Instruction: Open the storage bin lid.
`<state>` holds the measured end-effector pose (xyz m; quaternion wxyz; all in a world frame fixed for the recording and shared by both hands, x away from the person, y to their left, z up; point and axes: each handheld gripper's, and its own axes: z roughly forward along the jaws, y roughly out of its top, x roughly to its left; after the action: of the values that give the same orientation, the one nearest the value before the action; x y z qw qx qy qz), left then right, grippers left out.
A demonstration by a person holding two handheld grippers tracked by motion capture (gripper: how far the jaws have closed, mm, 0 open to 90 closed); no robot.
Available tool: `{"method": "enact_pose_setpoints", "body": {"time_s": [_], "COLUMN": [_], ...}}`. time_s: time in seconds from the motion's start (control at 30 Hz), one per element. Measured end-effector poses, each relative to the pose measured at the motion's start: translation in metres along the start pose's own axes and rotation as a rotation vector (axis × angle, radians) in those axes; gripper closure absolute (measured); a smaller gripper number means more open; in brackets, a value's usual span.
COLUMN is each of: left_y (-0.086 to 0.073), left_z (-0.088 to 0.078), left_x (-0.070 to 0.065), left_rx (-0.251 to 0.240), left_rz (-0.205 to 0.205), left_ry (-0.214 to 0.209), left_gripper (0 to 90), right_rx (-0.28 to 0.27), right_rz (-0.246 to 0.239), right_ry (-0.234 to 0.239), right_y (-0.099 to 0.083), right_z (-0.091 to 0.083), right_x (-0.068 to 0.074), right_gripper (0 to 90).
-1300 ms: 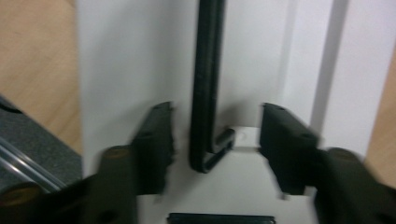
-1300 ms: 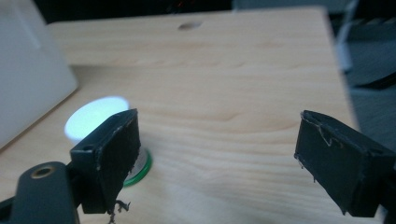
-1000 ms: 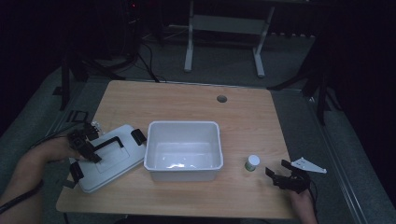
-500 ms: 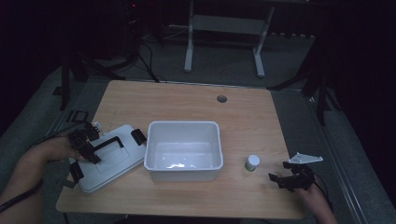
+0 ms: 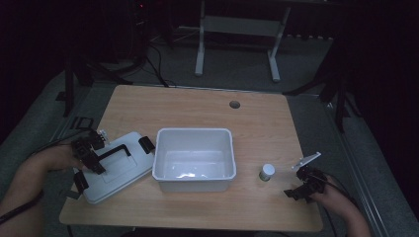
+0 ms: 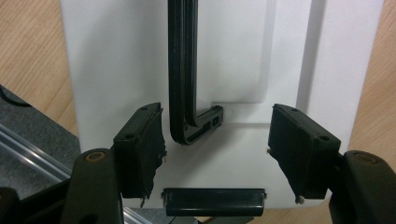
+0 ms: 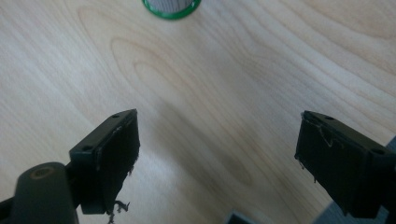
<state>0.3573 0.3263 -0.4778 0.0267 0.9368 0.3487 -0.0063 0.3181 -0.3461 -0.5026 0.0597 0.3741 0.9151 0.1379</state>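
The left gripper (image 6: 215,154) poises spread jaws over the white plastic lid's black handle (image 6: 184,79) for grasping, while the right gripper (image 7: 219,163) hangs spread, empty, short of the small green-rimmed jar (image 7: 172,7).

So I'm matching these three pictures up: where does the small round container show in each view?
High view: the small container stands on the table, right of the white bin, just left of the right gripper.
Left gripper view: not in it.
Right gripper view: its green-edged base is cut off by the top edge, ahead of the open jaws.
Shared landmark: the wood-grain tabletop.
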Motion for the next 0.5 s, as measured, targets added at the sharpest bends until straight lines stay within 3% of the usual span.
{"method": "enact_pose_setpoints", "body": {"time_s": [0.17, 0.3, 0.5], "left_y": [0.000, -0.001, -0.001], "left_z": [-0.003, -0.002, -0.001], "left_x": [-0.001, -0.001, -0.002], "left_rx": [-0.017, 0.004, 0.012], "left_rz": [0.006, 0.001, 0.007], "left_ry": [-0.012, 0.000, -0.002], "left_gripper": [35.0, 35.0, 35.0], "right_rx": [0.084, 0.130, 0.280], "right_rz": [-0.068, -0.098, -0.145], "right_ry": [0.007, -0.001, 0.038], "right_y": [0.014, 0.022, 0.038], "right_z": [-0.004, -0.005, 0.000], "right_x": [0.004, 0.005, 0.012], "right_gripper": [12.4, 12.8, 12.7]}}
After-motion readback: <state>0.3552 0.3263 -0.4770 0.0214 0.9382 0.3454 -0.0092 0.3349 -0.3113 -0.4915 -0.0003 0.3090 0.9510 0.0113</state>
